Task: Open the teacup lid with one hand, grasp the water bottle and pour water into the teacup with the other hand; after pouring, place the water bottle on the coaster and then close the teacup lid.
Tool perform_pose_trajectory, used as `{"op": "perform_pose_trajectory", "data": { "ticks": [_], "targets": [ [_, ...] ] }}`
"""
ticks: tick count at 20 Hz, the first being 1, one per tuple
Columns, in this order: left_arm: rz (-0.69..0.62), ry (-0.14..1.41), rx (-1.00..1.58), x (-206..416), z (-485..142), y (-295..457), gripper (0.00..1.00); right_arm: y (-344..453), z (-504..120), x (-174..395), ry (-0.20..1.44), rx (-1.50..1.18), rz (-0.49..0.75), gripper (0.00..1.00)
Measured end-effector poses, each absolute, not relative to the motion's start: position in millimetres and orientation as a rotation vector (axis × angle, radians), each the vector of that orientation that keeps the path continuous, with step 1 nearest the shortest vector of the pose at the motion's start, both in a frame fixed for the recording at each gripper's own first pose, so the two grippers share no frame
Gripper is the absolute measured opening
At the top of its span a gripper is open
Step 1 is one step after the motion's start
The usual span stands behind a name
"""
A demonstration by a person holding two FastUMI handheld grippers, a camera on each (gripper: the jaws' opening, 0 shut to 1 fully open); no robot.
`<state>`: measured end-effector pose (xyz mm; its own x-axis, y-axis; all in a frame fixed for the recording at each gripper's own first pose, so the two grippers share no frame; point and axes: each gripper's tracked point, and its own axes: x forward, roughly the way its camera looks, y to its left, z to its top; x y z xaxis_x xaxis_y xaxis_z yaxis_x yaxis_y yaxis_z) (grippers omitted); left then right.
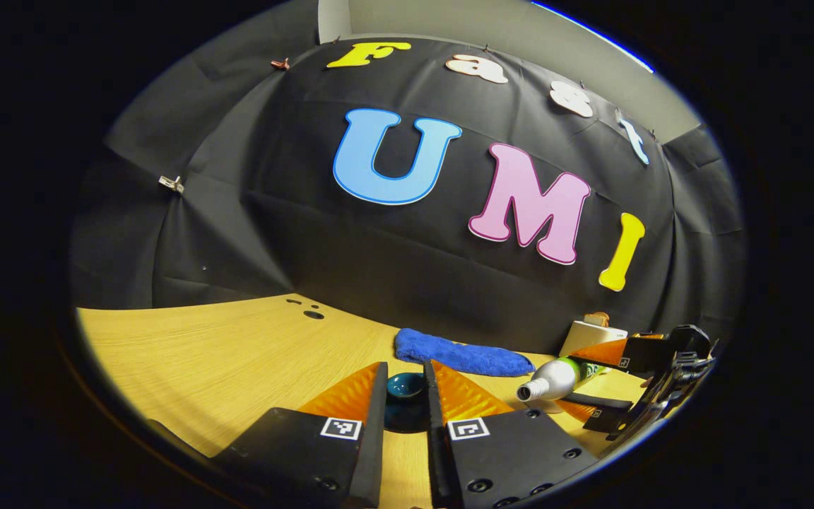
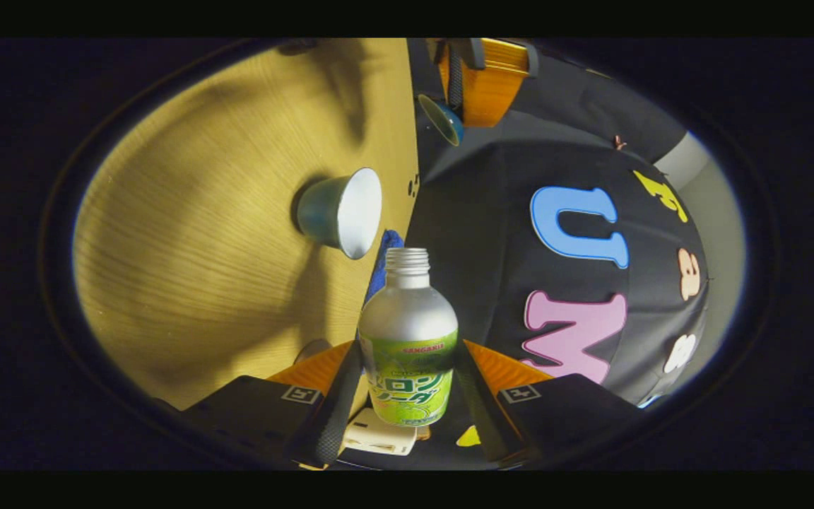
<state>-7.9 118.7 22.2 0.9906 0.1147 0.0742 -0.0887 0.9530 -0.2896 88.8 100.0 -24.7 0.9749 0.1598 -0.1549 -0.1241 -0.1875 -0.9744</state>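
Observation:
In the left gripper view my left gripper (image 1: 405,375) is shut on the dark teal teacup lid (image 1: 405,387) and holds it above the wooden table (image 1: 237,353). To the right, my right gripper (image 1: 584,378) is shut on the silver and green water bottle (image 1: 555,378), which is tipped almost flat with its uncapped mouth pointing left. In the right gripper view the bottle (image 2: 407,325) sits between the fingers of the right gripper (image 2: 408,353), its mouth aimed past the open teacup (image 2: 340,212), whose white inside shows. Farther off, the left gripper (image 2: 460,85) holds the lid (image 2: 442,119). No water stream is visible.
A blue cloth (image 1: 460,353) lies by the booth wall behind the lid. A white box (image 1: 591,336) with a brown item on top stands at the back right, and the same box (image 2: 379,435) shows beneath the bottle. Bare table stretches to the left.

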Motion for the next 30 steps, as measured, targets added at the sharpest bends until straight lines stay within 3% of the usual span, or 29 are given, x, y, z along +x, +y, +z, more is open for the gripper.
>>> {"op": "perform_pose_trajectory", "data": {
  "ticks": [19,30],
  "targets": [
    [0.105,-0.085,-0.293,-5.4,20.9,119.6,0.3,108.8,-23.2,92.0,-0.062,-1.946,0.284,0.76],
    [0.108,-0.086,-0.297,-5.7,22.5,121.3,0.3,118.2,-12.2,85.9,-0.19,-2.07,0.248,0.76]
  ]
}}
